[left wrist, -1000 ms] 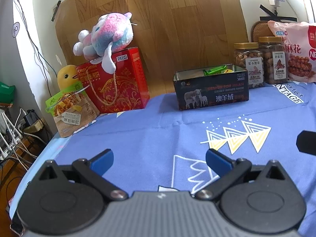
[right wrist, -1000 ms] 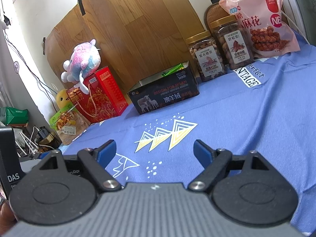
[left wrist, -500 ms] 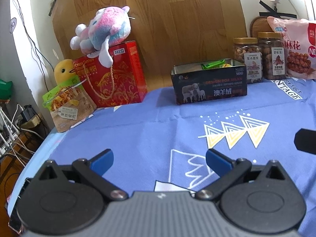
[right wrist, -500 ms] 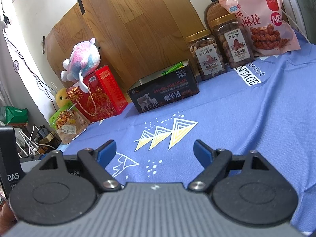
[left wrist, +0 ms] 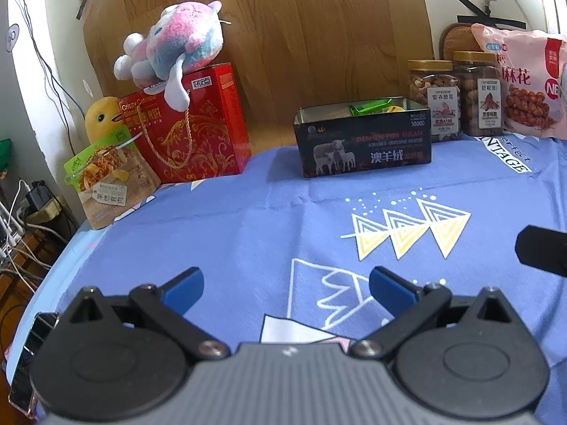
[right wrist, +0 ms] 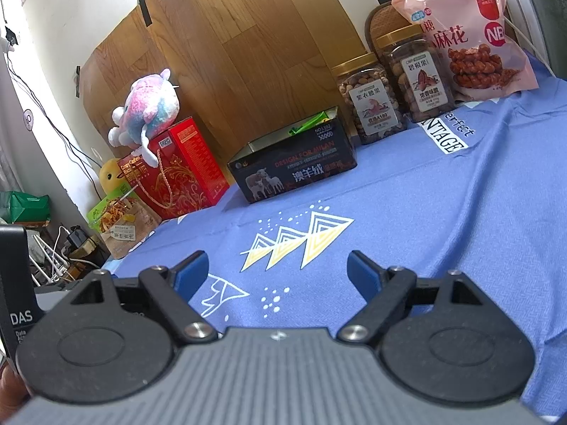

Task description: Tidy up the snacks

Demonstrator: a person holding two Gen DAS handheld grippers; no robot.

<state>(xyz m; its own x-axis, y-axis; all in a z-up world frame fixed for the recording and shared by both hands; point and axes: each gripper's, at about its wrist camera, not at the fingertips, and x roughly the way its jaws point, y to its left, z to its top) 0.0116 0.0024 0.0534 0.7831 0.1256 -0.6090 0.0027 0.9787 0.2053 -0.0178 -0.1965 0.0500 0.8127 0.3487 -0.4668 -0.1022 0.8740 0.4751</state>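
A black open tin box [left wrist: 365, 145] with green snack packets inside stands at the back of the blue cloth; it also shows in the right wrist view [right wrist: 294, 170]. Two gold-lidded nut jars [left wrist: 434, 101] [right wrist: 370, 102] and a pink snack bag [left wrist: 521, 81] [right wrist: 471, 39] stand to its right. A red gift box [left wrist: 187, 131] [right wrist: 173, 170] and a green-brown snack pouch [left wrist: 106, 184] [right wrist: 118, 226] stand to its left. My left gripper [left wrist: 285, 287] and right gripper [right wrist: 278, 276] are both open and empty, low over the cloth, well short of the box.
A pink-blue plush [left wrist: 170, 49] lies on the red gift box, a yellow duck plush [left wrist: 101, 117] behind the pouch. A wooden board [left wrist: 283, 28] leans on the wall. Cables and plugs [left wrist: 21, 219] lie off the table's left edge. A phone [left wrist: 30, 357] lies at the left corner.
The left gripper has tilted and shifted slightly, so the scene sits lower and more level in its view. The right gripper has barely moved. Both stay open.
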